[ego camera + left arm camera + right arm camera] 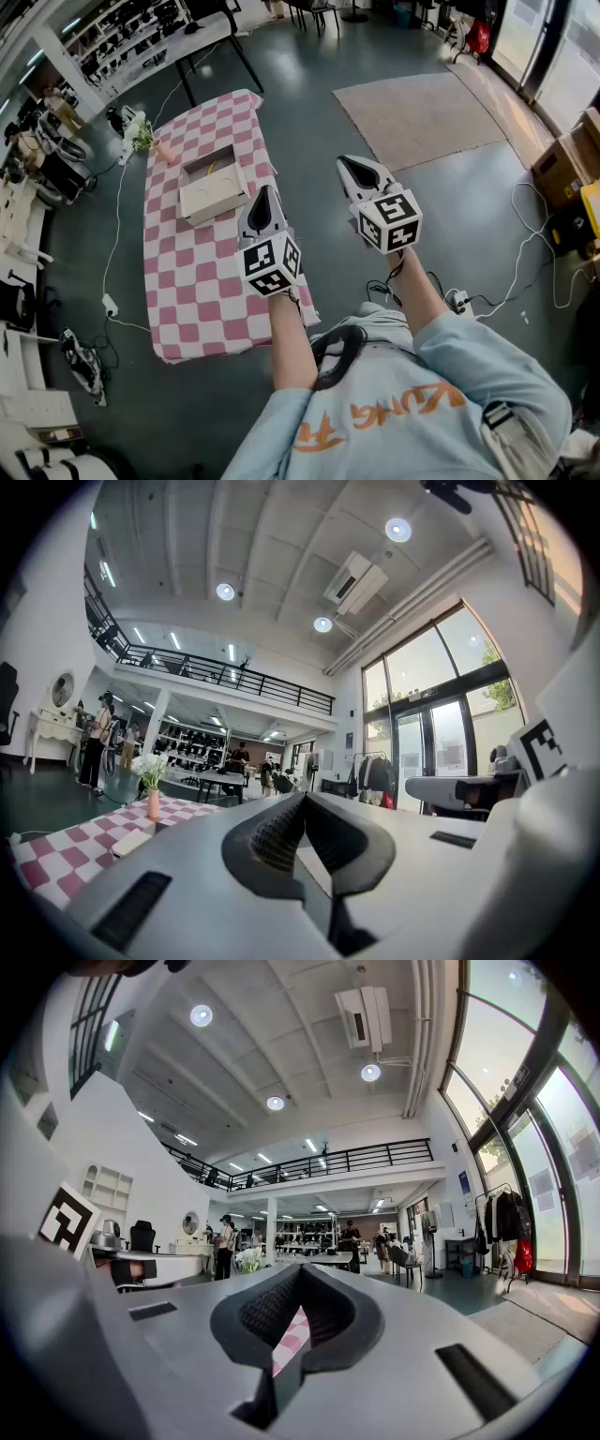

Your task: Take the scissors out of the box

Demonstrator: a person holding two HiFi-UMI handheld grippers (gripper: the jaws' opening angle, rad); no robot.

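We hold both tools raised over the near end of the counter [199, 281], which is covered by a pink-and-white checked cloth. The left tool [265, 193] is drawn together, its ribbed pads [277, 836] meeting at the tip with nothing between them. The right tool [348, 166] is likewise narrowed to a slit, and through it we see only a strip of the checked cloth. The white box [216, 199] lies open further up the counter, and neither tool touches it. From the head view the left tool's tip shows just to its right. We cannot make out the scissors. The open box holds something small and yellowish, too small to tell. A pink vase of white flowers [143, 134] stands near the far left corner.
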